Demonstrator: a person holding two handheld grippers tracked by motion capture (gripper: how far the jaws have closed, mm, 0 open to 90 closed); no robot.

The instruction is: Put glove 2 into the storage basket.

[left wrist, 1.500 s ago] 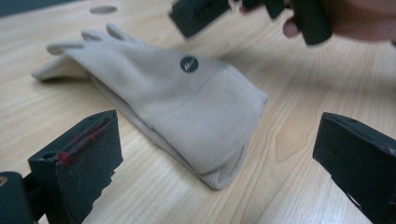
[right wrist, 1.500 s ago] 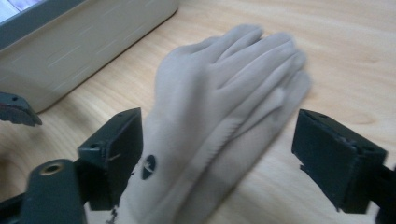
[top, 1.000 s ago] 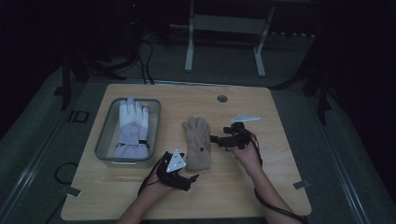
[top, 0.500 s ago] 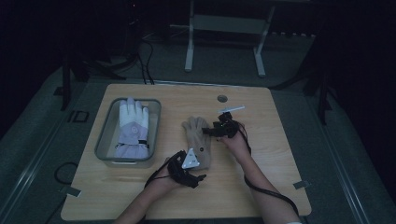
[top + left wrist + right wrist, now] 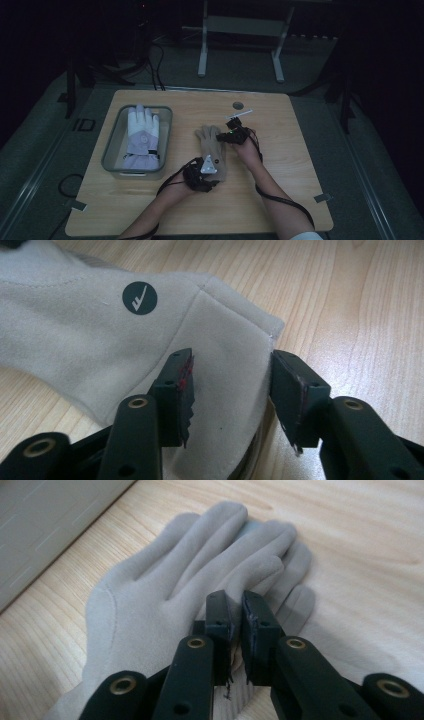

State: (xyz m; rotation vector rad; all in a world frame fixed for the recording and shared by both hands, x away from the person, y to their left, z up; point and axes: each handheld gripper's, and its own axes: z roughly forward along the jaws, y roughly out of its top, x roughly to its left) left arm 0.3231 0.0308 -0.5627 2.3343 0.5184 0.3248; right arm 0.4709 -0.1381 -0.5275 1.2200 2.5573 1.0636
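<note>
The glove [image 5: 211, 150] on the surface [image 5: 280, 165] is plain beige, with a pale seam line across the cuff and a small dark green-grey round badge [image 5: 139, 298] that bears a white tick mark. The surface is light wood with a fine straight grain and a small grey round spot [image 5: 238, 105] near its far edge. The tray [image 5: 111, 155] is grey. The gloves [image 5: 142, 135] in it are white at the fingers and pale lilac toward the cuff. The left hand-held gripper [image 5: 230, 390] has black jaws with brass-coloured rivets; a thin red line edges one pad. The right hand-held gripper [image 5: 236, 625] is black too, with the same brass rivets.
</note>
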